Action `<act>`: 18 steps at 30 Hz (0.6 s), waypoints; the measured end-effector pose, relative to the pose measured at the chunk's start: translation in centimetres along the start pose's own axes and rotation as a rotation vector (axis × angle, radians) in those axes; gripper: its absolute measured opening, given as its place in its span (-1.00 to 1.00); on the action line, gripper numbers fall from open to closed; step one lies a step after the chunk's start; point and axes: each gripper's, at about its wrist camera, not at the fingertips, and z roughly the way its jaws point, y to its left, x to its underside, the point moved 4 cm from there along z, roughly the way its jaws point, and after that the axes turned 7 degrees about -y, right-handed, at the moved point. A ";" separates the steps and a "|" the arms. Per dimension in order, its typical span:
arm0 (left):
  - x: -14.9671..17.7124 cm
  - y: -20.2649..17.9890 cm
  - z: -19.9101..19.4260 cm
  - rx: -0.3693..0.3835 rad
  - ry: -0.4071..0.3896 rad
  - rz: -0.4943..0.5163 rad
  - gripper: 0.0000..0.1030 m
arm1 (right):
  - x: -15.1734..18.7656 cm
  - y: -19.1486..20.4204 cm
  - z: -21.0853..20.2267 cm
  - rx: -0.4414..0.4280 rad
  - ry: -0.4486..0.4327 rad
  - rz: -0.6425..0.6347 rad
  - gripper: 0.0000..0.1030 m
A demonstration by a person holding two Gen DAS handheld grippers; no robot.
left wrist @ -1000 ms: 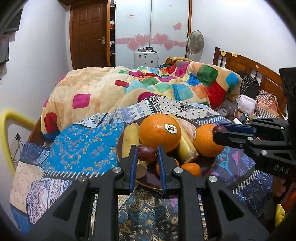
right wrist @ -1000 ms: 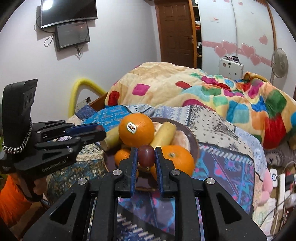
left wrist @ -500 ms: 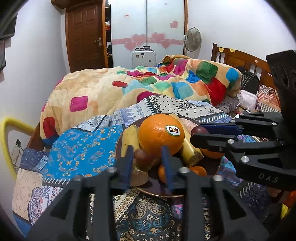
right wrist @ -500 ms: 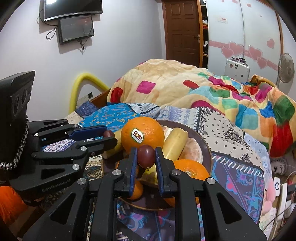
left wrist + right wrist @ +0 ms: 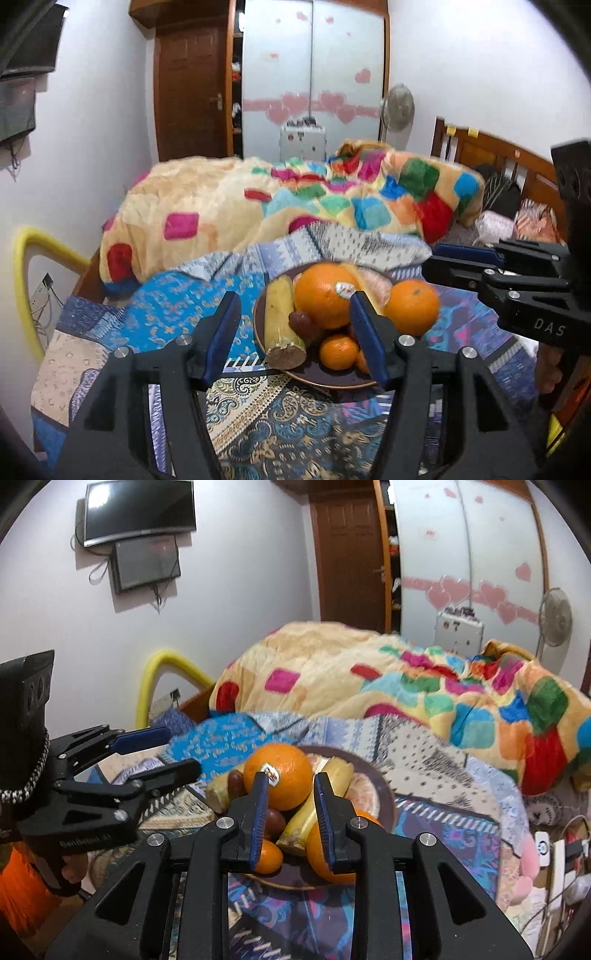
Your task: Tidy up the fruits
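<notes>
A dark brown plate [image 5: 332,384] [image 5: 388,794] on the patterned bedspread holds a large stickered orange [image 5: 325,295] [image 5: 280,775], another orange [image 5: 412,306], a small mandarin [image 5: 338,350], bananas [image 5: 280,325] [image 5: 332,775] and dark grapes [image 5: 301,321] [image 5: 234,782]. A second grape [image 5: 275,818] lies behind my right gripper's left finger. My left gripper [image 5: 291,321] [image 5: 181,751] hangs just before the plate, its jaws opening, nothing pressed between them. My right gripper [image 5: 290,786] [image 5: 428,260] also hovers over the plate, jaws opening and holding nothing.
A colourful patchwork blanket [image 5: 295,199] is heaped on the bed behind the plate. The wooden headboard [image 5: 498,155] stands at the right, a yellow tube [image 5: 26,258] at the left. Screens [image 5: 138,513] hang on the wall. A hand [image 5: 550,373] grips the right tool.
Both grippers were shut on a dark grape each; both have opened, the grapes now lie among the fruit on the plate, and both grippers have risen and drawn back a little.
</notes>
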 end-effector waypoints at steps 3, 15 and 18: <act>-1.4 -0.6 -3.7 -0.006 -0.073 -0.010 0.18 | -1.0 0.7 -2.9 0.015 -0.058 -0.004 -0.56; -3.5 -5.2 -18.0 -0.045 -0.340 0.019 0.62 | -3.0 5.4 -16.7 0.098 -0.364 -0.001 -0.20; -3.2 -5.7 -20.0 -0.051 -0.378 0.010 0.94 | -2.7 6.0 -18.4 0.122 -0.403 0.015 0.23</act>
